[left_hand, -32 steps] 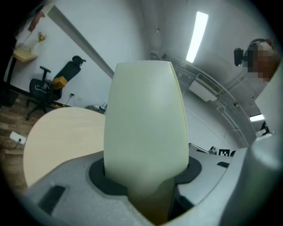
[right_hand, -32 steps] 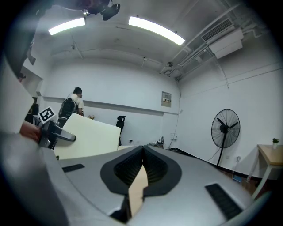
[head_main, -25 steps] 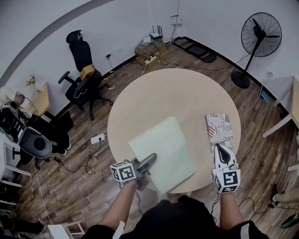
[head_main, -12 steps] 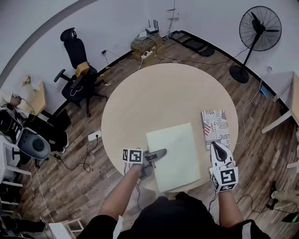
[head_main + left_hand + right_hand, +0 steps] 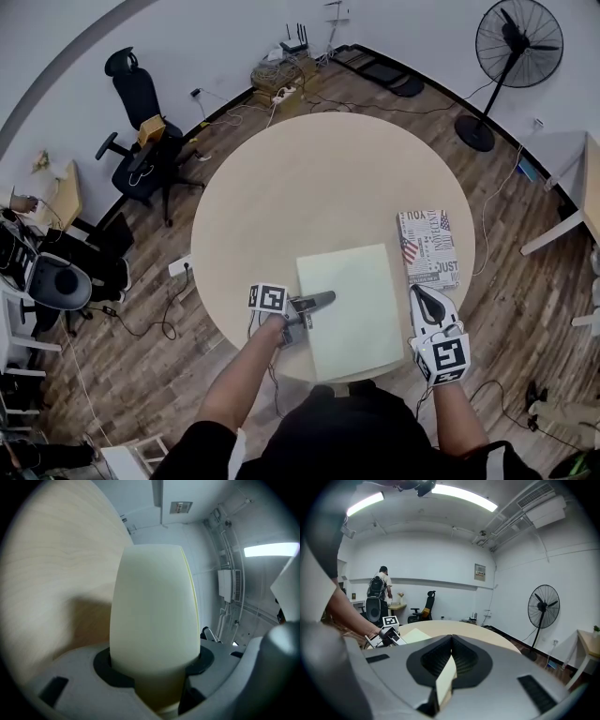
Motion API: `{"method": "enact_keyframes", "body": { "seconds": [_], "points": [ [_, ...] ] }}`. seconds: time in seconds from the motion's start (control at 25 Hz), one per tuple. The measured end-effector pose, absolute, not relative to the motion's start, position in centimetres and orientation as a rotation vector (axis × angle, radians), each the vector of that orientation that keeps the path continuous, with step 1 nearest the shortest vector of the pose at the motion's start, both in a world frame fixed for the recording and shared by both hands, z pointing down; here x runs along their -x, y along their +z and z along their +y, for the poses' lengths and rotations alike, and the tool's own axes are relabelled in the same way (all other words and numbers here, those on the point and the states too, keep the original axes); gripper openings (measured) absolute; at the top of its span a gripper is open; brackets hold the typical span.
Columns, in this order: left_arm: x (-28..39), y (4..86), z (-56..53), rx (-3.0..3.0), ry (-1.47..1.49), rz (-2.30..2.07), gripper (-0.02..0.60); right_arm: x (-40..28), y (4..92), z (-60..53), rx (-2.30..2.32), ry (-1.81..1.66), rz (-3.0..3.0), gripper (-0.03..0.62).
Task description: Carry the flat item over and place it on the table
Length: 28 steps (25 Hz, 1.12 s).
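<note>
Placement: flat item swung square, farther onto table; left gripper clamps its edge; right gripper closed, empty; release likely next.

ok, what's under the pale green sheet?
Below the pale green sheet is the near part of the round table. That patch is covered, so anything lying there cannot be seen.
</note>
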<state>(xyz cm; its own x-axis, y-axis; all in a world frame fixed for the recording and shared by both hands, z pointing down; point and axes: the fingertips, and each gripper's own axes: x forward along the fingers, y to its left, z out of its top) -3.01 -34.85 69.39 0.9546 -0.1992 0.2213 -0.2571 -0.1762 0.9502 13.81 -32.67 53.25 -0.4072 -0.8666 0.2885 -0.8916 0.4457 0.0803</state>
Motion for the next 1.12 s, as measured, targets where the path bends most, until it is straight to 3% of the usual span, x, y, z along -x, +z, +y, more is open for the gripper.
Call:
{"method": "enact_keyframes", "body": {
  "seconds": [0.28,0.72,1.12],
  "points": [
    [2.7,71.6,-35.5,-1.672,0.073,-0.396,0.278,-13.3,53.9,-32.2,-1.497,0.098,-2.396,-0.003],
    [4.5,73.6,-36.6,-1.724,0.293,-0.792,0.403,-12.8,54.1,-32.4,-1.482,0.162,-2.484,-0.003],
    [5.6,74.0,-36.1,-1.698,0.31,-0.823,0.413,-11.8,53.9,-32.2,-1.448,0.17,-2.523,-0.003]
  ]
}}
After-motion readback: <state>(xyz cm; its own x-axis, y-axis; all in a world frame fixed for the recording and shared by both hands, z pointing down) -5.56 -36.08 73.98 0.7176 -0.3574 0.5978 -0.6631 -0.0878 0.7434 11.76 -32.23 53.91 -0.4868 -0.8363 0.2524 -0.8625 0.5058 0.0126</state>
